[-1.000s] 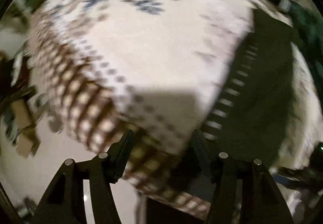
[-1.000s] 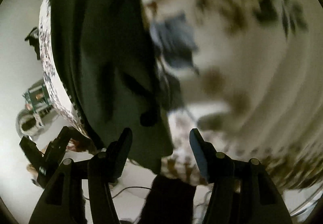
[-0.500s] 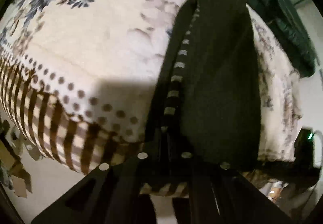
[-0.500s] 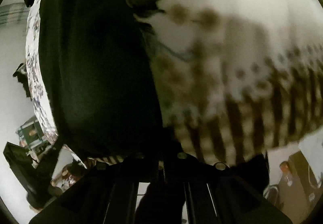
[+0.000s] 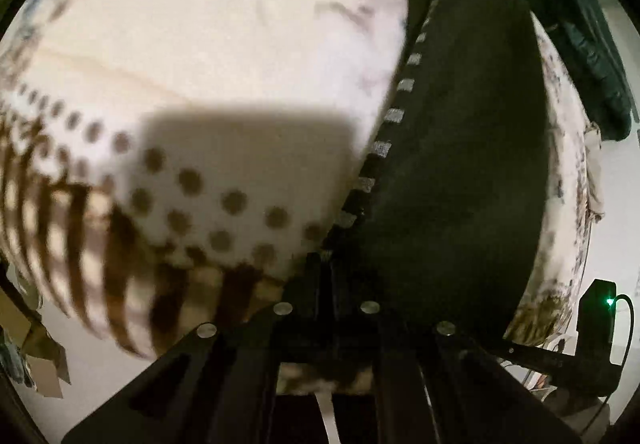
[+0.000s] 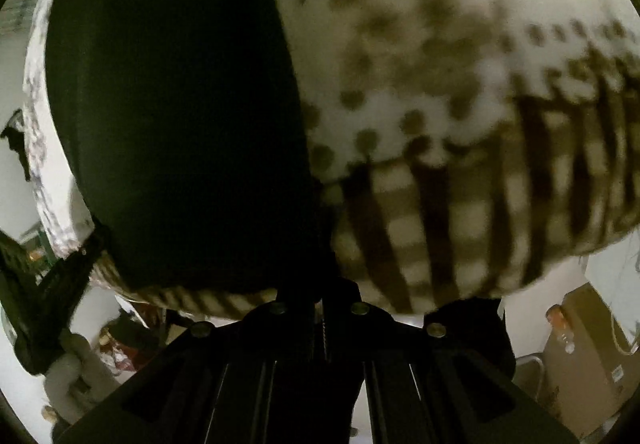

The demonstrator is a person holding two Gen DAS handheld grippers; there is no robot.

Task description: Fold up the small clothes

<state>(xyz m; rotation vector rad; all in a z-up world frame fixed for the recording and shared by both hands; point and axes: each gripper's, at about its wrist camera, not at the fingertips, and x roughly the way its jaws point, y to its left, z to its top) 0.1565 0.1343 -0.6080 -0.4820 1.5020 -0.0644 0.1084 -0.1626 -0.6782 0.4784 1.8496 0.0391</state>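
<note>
Dark fabric, the garment with a striped trim, lies on a patterned bedspread, filling the right of the left view. Left gripper and right gripper, jaws closed, pinch its near edge, presumably to lift a fold. No writing is legible.

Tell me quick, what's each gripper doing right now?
Left gripper: closed on the dark garment's near edge.
Right gripper: closed on the same garment's edge.

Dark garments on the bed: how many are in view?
2. A black garment lies flat near both grippers; a dark green one is heaped at the bedspread's far edge. Others may be hidden.
</note>
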